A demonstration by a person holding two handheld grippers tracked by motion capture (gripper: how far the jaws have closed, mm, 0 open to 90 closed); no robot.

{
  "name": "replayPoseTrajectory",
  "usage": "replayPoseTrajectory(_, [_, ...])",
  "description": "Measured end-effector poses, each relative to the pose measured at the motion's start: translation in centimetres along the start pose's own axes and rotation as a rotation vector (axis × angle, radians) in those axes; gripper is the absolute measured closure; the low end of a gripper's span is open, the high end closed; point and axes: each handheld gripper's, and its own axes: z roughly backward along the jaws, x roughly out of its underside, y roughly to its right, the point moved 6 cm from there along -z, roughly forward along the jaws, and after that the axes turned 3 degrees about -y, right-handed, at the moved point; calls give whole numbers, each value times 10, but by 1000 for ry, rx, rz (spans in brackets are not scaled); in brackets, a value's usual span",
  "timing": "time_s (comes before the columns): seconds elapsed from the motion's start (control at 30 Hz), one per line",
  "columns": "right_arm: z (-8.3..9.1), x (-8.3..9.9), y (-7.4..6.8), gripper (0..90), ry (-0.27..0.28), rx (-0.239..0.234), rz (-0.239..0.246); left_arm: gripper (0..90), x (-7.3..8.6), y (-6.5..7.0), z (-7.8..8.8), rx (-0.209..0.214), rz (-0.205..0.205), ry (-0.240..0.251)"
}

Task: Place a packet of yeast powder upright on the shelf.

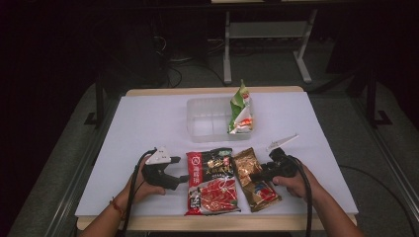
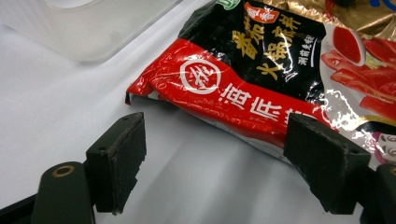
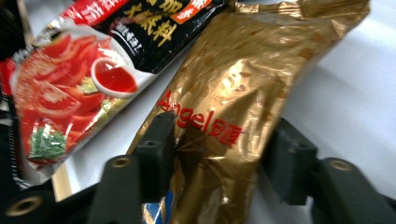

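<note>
A gold foil packet [image 1: 245, 164] with red lettering lies at the table's front, right of centre. My right gripper [image 1: 253, 177] comes at it from the right. In the right gripper view both pads sit against the sides of the gold packet [image 3: 261, 60], which creases between them, so my right gripper [image 3: 219, 140] is shut on it. A larger red and black packet [image 1: 212, 183] lies flat just left of the gold one. My left gripper [image 1: 184, 178] rests by its left edge. In the left gripper view the red and black packet [image 2: 243, 70] lies ahead of my left gripper [image 2: 215, 140], whose jaws stand open, holding nothing.
A clear plastic container [image 1: 207, 121] stands at the table's middle back, with a green and white packet [image 1: 241, 111] leaning upright in its right end. The container's corner [image 2: 93, 28] appears in the left gripper view. The white table sheet [image 1: 148, 123] stretches left of the container.
</note>
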Motion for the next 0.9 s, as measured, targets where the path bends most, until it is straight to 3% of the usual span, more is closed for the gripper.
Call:
replayPoseTrajectory(0.1, [1,1,-2,571,-6,-25,13,204,0,-1,0,4,1,0])
replayPoseTrajectory(0.23, [2,-1,-4,633,-29,-20,56,199,-1,-1,-1,3,-2,-2])
replayPoseTrajectory(0.37, [2,1,-3,696,-34,-23,49,193,0,-2,-1,12,7,0])
replayPoseTrajectory(0.63, [6,3,-6,807,26,-7,73,197,-3,-2,3,13,10,20])
replayPoseTrajectory(0.77, [15,0,-11,880,89,6,82,200,-4,-2,5,12,14,29])
replayPoseTrajectory(0.9, [18,0,-13,886,93,24,93,200,-4,-2,4,14,10,24])
